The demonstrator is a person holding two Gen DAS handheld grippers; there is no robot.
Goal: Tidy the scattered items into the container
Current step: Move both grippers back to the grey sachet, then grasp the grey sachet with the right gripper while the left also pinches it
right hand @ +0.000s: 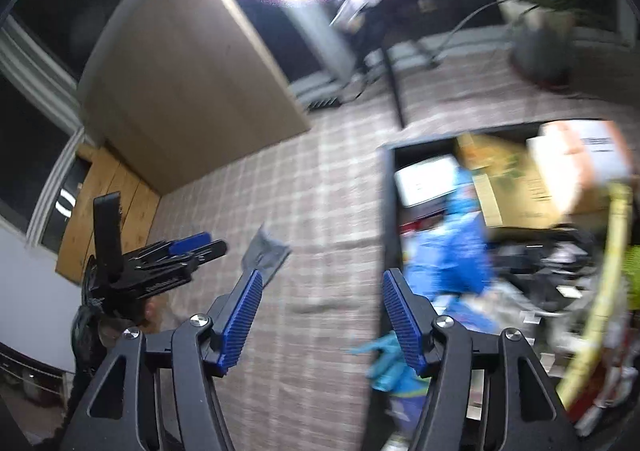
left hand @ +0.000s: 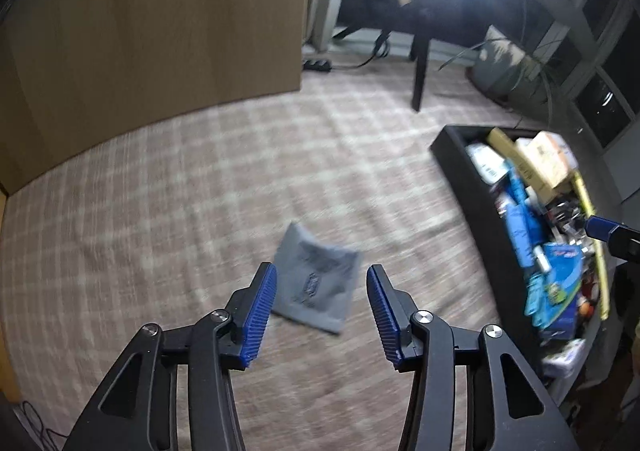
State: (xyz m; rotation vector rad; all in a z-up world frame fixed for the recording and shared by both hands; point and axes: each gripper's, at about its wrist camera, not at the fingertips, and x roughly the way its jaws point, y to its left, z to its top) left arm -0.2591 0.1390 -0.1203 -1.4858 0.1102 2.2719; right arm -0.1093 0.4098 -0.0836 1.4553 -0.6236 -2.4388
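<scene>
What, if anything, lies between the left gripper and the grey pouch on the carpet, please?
Nothing visible: the left gripper has open jaws facing the grey pouch, with only bare carpet between them.

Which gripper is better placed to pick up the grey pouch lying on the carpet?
Left. The left gripper has open jaws framing the grey pouch directly ahead. The right gripper sits at the black container, the pouch off to its left.

Grey pouch (left hand: 316, 283) with dark print; black container (left hand: 472, 187); beige-and-white plaid carpet (left hand: 200, 191); blue ribbed fingers (left hand: 262, 315); tan wood cabinet (left hand: 160, 31).
</scene>
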